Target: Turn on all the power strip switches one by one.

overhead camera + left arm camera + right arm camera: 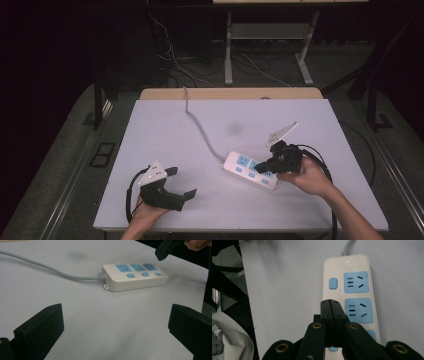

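The right gripper (331, 305), fingers pressed together, hovers over the power strip (250, 171)'s switch (333, 283); an off-centre push could slide the strip across the desk (165, 135).

Right gripper (330, 305) over the power strip (348, 290)

Its black fingers (325, 312) are pressed together above the strip's middle switch, on the white bench (287, 290); a grey cable (348, 246) leaves the far end.

Most of the white desk (165, 130) lies bare, its left half and near edge open around the left tool (181, 182), while the power strip (250, 171) right of centre, with the right tool (261, 166) over it, and its grey cord (200, 127) running to the far edge block passage.
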